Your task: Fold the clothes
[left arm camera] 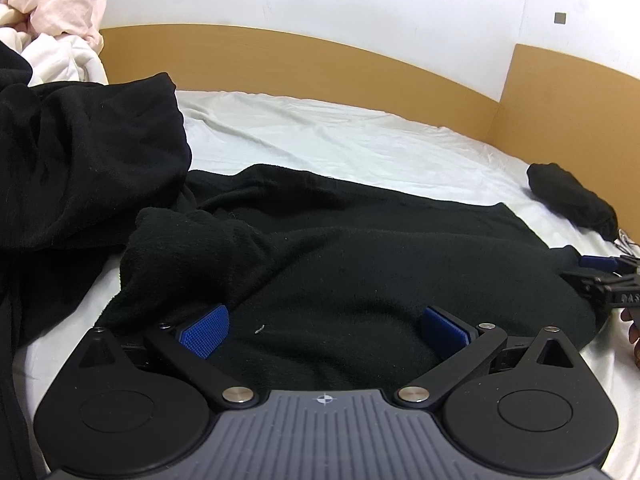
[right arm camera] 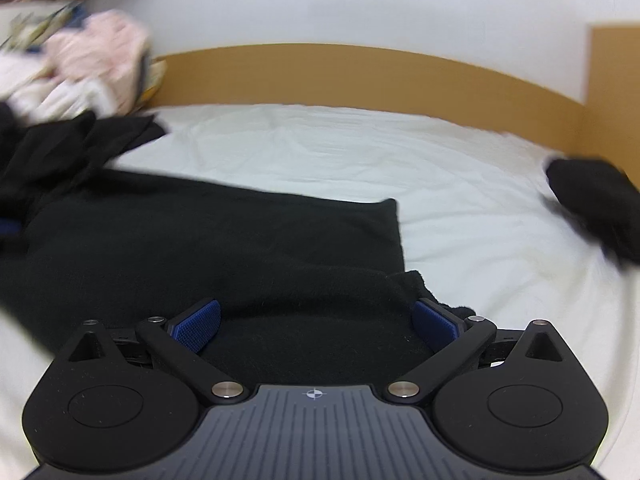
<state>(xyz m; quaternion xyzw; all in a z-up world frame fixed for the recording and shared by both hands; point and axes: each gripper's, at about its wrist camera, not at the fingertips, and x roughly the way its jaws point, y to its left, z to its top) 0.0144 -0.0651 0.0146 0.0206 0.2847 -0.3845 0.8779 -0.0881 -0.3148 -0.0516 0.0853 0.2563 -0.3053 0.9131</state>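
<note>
Fingers on my left gripper [left arm camera: 326, 330] stand wide apart, blue pads [left arm camera: 206, 330] clear on both sides, nothing pinched between them; black cloth fills the gap beneath. My right gripper [right arm camera: 316, 326] is spread just as wide, also holding nothing, its right pad brushing a loose flap at the garment's corner.

I take the black garment [left arm camera: 360, 256] as my landmark. It lies on the white sheet [left arm camera: 360, 140], partly flattened, with a rolled sleeve or bunched fold [left arm camera: 192, 248] heaped on its left part, just ahead of my left gripper. From the right wrist, the garment shows a squared far corner [right arm camera: 394, 204] with bare sheet past it. At the garment's right edge, in the left wrist view, I catch the tip of my right gripper coming in low, touching or nearly touching the cloth; I cannot tell which.

Left of the garment sits a taller mound of other black clothing [left arm camera: 80, 152], touching it. Right of the garment and well apart lies a small dark bundle [left arm camera: 572, 200]. Beyond everything, the wooden bed frame [left arm camera: 320, 68] runs along the white wall [left arm camera: 360, 0], and a pile of pink and white laundry [left arm camera: 56, 20] rises far left behind the black mound.
</note>
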